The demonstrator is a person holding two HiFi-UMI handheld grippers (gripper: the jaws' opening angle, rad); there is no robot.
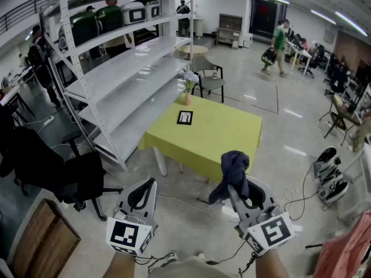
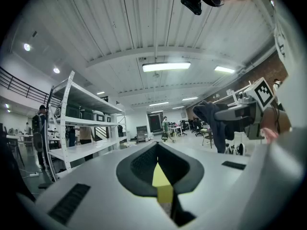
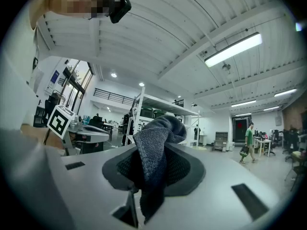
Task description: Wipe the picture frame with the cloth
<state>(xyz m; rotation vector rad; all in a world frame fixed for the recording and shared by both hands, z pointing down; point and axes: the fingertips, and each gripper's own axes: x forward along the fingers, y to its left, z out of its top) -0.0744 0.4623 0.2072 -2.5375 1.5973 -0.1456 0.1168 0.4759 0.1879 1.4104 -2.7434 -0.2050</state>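
Cloth (image 1: 233,169) is soft, limp knit stuff. Your right gripper (image 1: 236,189) has it pinched, with the bulk flopping over the jaws, so I'd guess it'll bunch and drag rather than glide. Left gripper (image 1: 145,191) is closed up with nothing in it. Picture frame (image 1: 185,117) lies flat on the yellow-green table (image 1: 232,138), well ahead of you, near a little vase (image 1: 188,98). It looks light and will probably skid when wiped, so steady it by an outer edge, not the face. No brand or text I can read, only the square markers on your grippers.
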